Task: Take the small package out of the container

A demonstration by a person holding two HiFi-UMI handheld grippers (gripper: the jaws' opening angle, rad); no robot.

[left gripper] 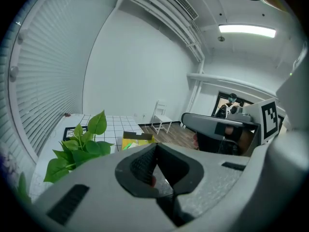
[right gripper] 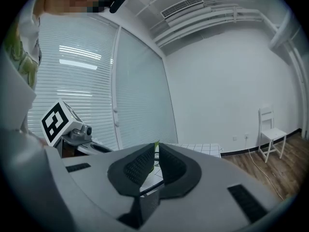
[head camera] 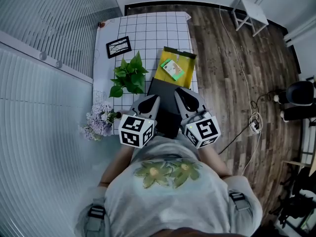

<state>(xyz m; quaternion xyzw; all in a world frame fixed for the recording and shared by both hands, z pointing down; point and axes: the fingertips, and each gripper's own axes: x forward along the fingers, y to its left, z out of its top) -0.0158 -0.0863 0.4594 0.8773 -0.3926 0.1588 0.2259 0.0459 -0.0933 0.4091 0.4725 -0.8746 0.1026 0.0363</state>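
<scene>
A yellow open container (head camera: 185,74) lies on the grid-patterned table, and a small green package (head camera: 172,68) rests inside it. Both grippers hover near my body, over the table's near end and well short of the container. My left gripper (head camera: 154,98) points toward the plant side, its jaws shut with nothing between them (left gripper: 155,149). To its right, my right gripper (head camera: 178,90) is also shut and empty (right gripper: 156,146). In the left gripper view the yellow container (left gripper: 136,140) shows low ahead, past the jaw tips.
A leafy green plant (head camera: 129,75) stands left of the container, with a small black picture frame (head camera: 119,46) behind it. A black flat pad (head camera: 165,95) lies under the grippers. Purple flowers (head camera: 98,120) sit at the table's near left. A white chair (head camera: 252,9) stands on the wooden floor.
</scene>
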